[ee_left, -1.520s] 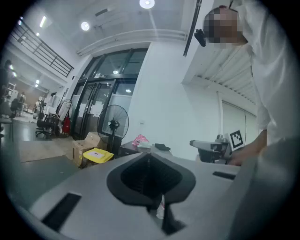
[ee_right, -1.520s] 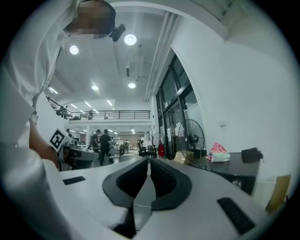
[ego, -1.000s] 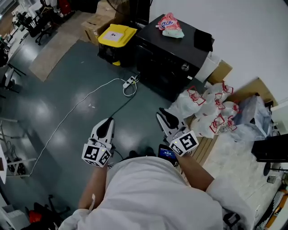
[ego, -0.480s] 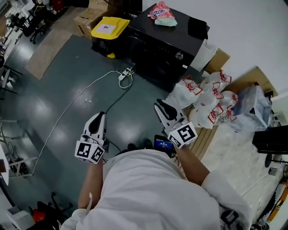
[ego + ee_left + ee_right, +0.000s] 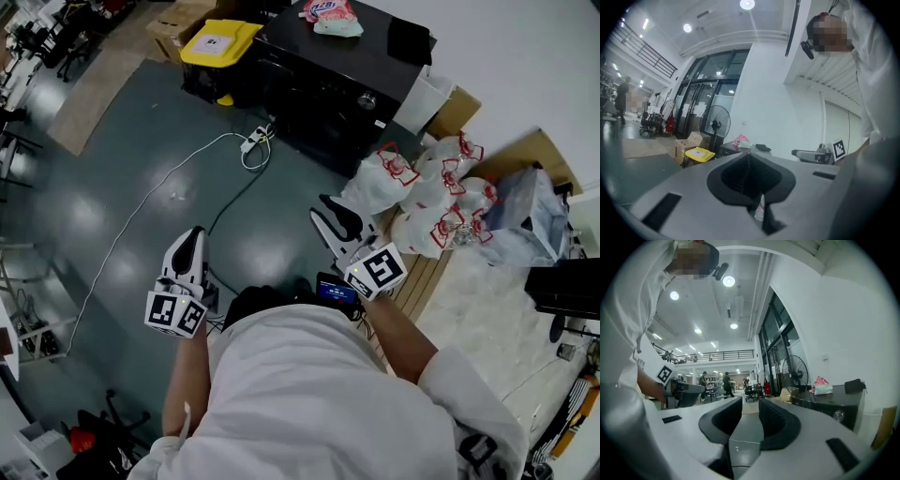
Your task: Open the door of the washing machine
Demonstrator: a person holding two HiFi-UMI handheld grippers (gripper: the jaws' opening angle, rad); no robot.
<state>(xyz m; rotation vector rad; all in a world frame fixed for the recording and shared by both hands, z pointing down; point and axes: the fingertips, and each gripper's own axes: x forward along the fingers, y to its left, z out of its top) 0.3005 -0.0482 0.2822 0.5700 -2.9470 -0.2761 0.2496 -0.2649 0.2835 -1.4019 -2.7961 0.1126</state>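
Note:
The black washing machine (image 5: 328, 75) stands at the far side of the floor, its front dark with a round silver knob (image 5: 367, 100); I cannot make out the door. It also shows in the right gripper view (image 5: 834, 404). My right gripper (image 5: 328, 210) is held level a good way short of the washing machine. Its jaws are opening with a clear gap and nothing between them (image 5: 750, 411). My left gripper (image 5: 189, 239) hangs further left and back, over bare floor. Its jaws are pressed together and hold nothing (image 5: 751, 164).
A pink packet (image 5: 323, 14) and a black item (image 5: 411, 39) lie on the machine. A yellow-lidded bin (image 5: 217, 42) sits to its left, a power strip with white cable (image 5: 251, 141) in front. White bags with red handles (image 5: 422, 197) pile up at the right.
The whole view has shifted, with the machine now higher in the picture. My right gripper has edged left and forward, and my left gripper has drifted left and back.

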